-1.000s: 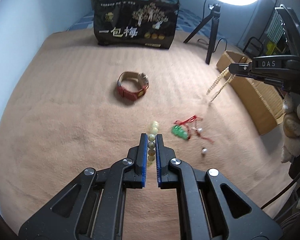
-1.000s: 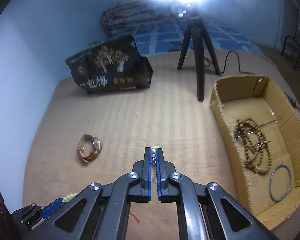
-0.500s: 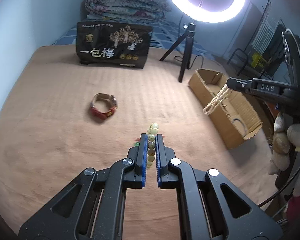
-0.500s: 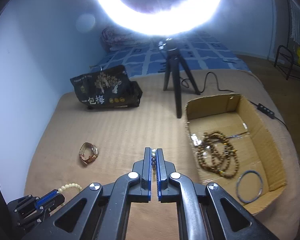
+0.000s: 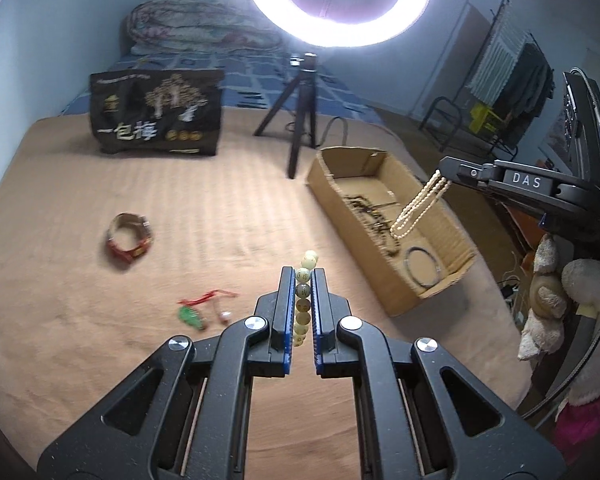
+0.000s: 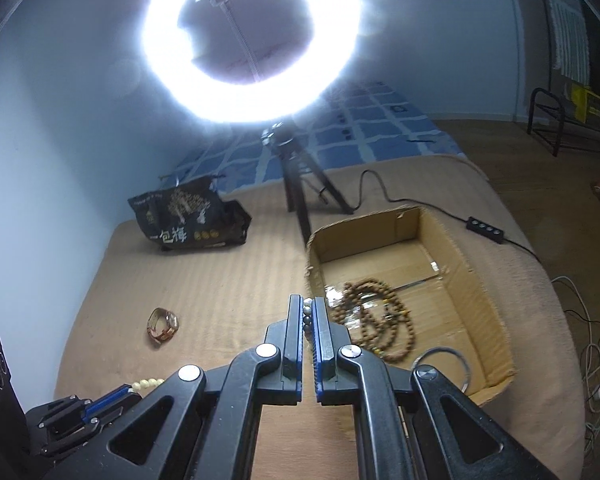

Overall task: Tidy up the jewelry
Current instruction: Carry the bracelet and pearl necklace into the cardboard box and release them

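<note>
My left gripper (image 5: 303, 276) is shut on a pale green bead bracelet (image 5: 305, 288), held above the tan bed left of the cardboard box (image 5: 396, 292). My right gripper (image 6: 308, 306) is shut on a pearl necklace (image 5: 418, 208), which hangs over the box in the left wrist view; only a few of its beads (image 6: 307, 308) show between the fingers. The box holds a brown bead string (image 6: 374, 320) and a metal bangle (image 6: 444, 364). A watch (image 5: 130, 236) and a green pendant on a red cord (image 5: 196, 312) lie on the bed.
A black snack bag (image 5: 156, 118) stands at the back. A ring light on a tripod (image 5: 300, 136) stands behind the box, with its cable and switch (image 6: 486, 230). The bed edge drops off to the right; a plush toy (image 5: 556, 304) sits there.
Both grippers have risen and moved right toward the box with their loads. The pearl necklace now hangs over the box instead of left of it.
</note>
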